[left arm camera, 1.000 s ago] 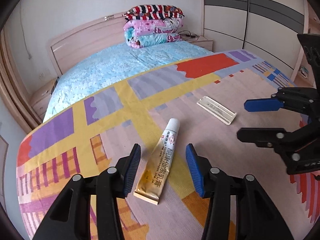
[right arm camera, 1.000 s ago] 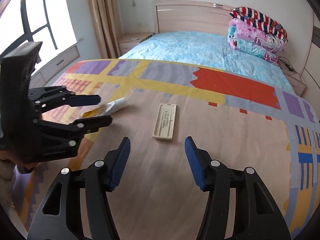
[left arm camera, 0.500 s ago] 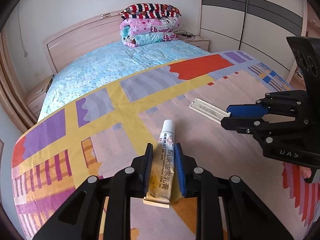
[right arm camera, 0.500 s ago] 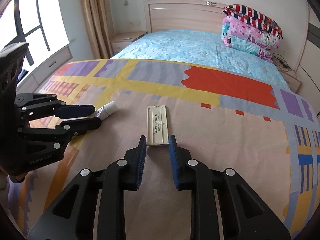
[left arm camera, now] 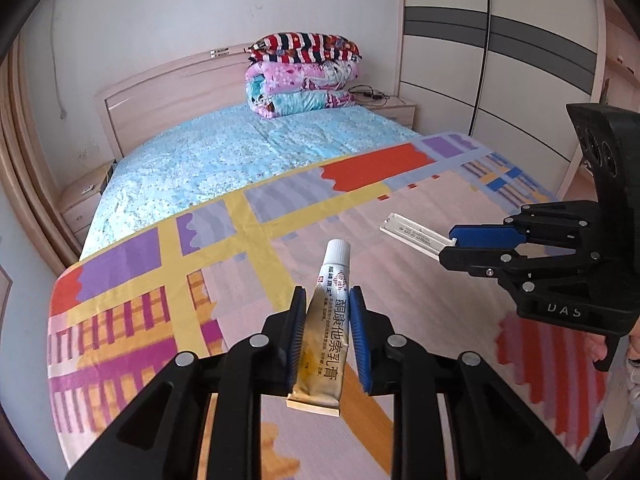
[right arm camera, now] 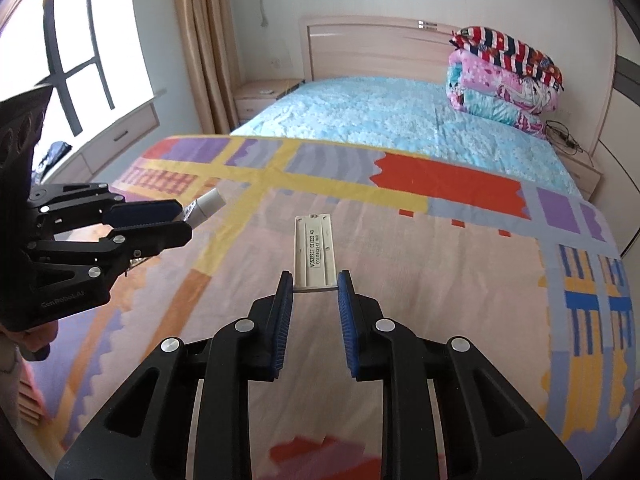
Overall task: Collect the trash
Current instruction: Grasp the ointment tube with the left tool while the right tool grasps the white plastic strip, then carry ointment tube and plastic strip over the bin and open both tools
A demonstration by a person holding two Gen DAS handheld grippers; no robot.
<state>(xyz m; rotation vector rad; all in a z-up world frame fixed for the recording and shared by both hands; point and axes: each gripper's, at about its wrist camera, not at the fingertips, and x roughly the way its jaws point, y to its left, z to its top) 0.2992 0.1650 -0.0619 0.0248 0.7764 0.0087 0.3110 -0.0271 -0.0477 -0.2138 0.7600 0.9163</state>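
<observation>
A gold-and-white ointment tube (left arm camera: 330, 320) with a white cap is clamped between the blue pads of my left gripper (left arm camera: 326, 296), lifted off the patterned blanket (left arm camera: 240, 248). Its crimped end sticks out toward the camera. My right gripper (right arm camera: 314, 280) is shut on the near end of a flat cream plastic strip (right arm camera: 314, 248) with a printed label, held above the blanket. In the left wrist view the right gripper (left arm camera: 448, 246) holds the strip (left arm camera: 408, 232) at the right. The right wrist view shows the left gripper (right arm camera: 182, 220) with the tube's cap (right arm camera: 210, 202) at the left.
The blanket covers the foot of a bed with a light blue sheet (left arm camera: 240, 156). Folded quilts (left arm camera: 304, 76) are stacked at the headboard (right arm camera: 380, 48). A wardrobe (left arm camera: 500, 60) stands to the right, a window (right arm camera: 80, 72) and curtain (right arm camera: 208, 40) to the left.
Both grippers went from open to shut, the left on the tube and the right on the strip. Both have since risen, lifting the items off the blanket.
</observation>
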